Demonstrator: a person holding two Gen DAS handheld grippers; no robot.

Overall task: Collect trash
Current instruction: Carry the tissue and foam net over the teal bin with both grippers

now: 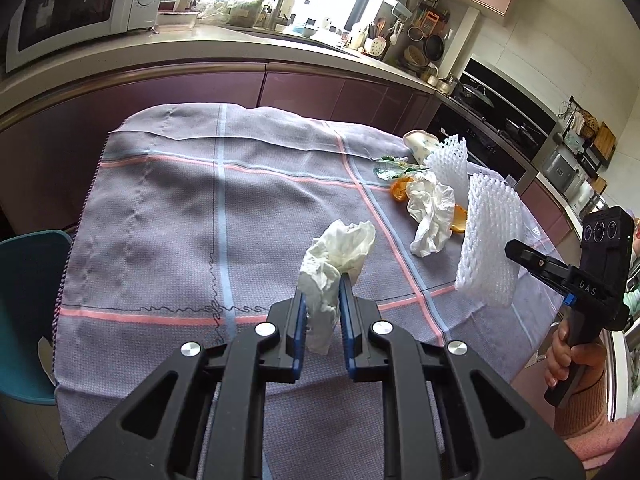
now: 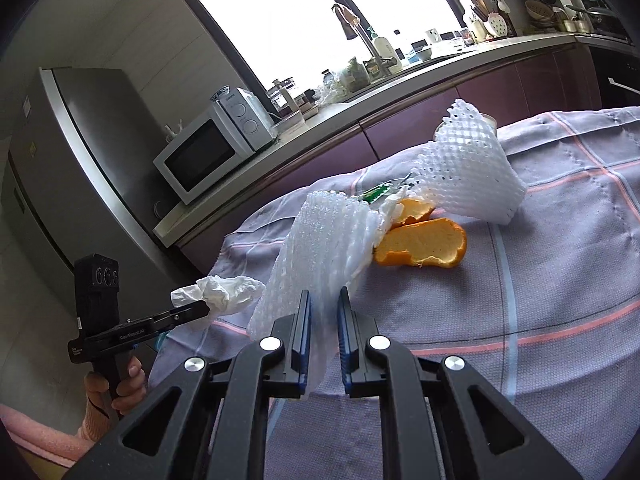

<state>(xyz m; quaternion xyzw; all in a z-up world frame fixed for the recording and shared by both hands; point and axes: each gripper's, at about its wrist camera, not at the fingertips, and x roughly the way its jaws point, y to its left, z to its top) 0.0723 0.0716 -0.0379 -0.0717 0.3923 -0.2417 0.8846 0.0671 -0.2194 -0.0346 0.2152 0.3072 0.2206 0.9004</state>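
Note:
My left gripper [image 1: 322,294] is shut on a crumpled white tissue [image 1: 340,252], held just above the tablecloth; the right wrist view shows it [image 2: 200,309] at the left with the tissue [image 2: 224,292]. My right gripper [image 2: 325,300] is shut on a white foam fruit net [image 2: 320,240], which hangs lifted at the table's right side [image 1: 490,240]. On the cloth lie a second tissue [image 1: 432,212], orange peels [image 2: 424,244], another foam net [image 2: 468,168] and a green-printed wrapper [image 1: 390,166].
The table wears a grey-purple checked cloth [image 1: 180,208]. A teal chair [image 1: 28,312] stands at its left edge. Behind runs a kitchen counter [image 1: 200,46] with a microwave [image 1: 76,4]; a fridge [image 2: 68,152] and a stove [image 1: 492,108] flank it.

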